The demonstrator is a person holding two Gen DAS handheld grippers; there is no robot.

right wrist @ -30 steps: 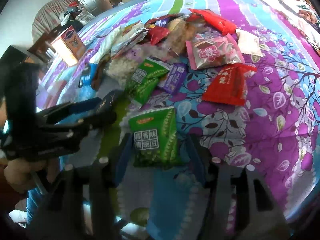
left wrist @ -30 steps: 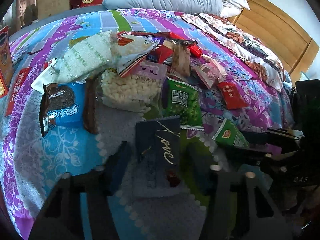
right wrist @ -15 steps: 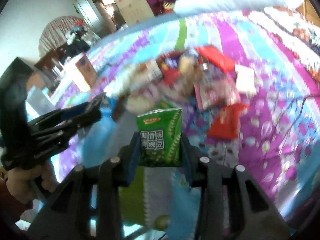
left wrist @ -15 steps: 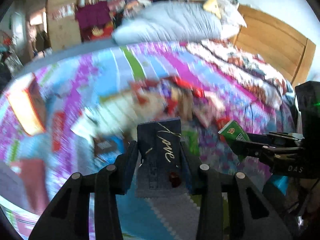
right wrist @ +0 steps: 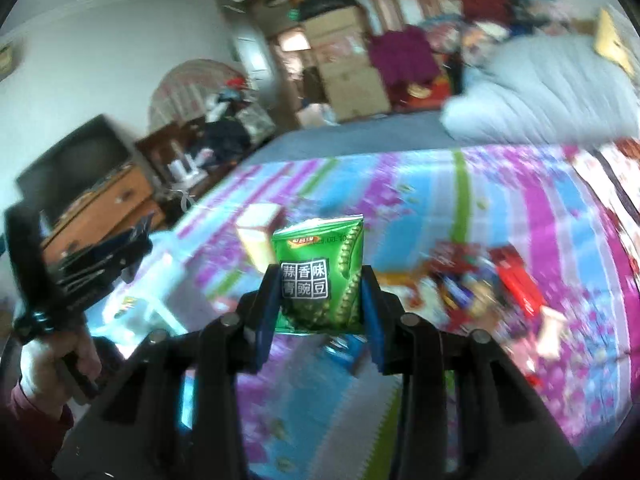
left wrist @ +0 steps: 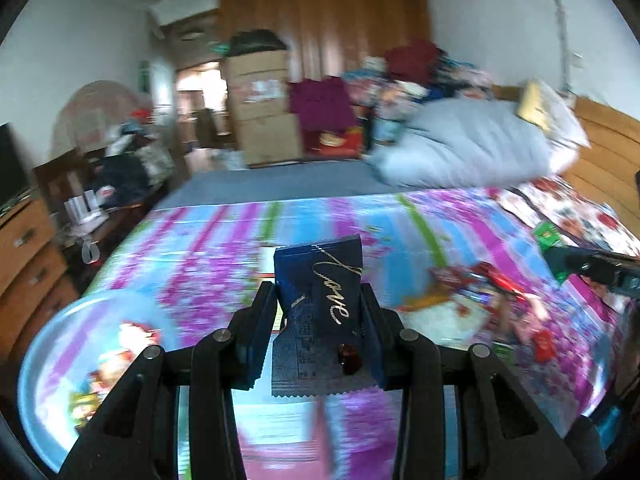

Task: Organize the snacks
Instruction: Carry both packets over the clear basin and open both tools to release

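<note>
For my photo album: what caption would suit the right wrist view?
Right gripper lifts a green pea snack packet above the colourful bedspread.

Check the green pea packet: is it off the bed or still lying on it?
Off the bed. The green pea packet stands upright, clamped between the right gripper fingers, with the bedspread far behind it.

Left gripper (left wrist: 319, 312) and right gripper (right wrist: 319, 300) each clamped, apparently raised, angled slightly downward.
</note>
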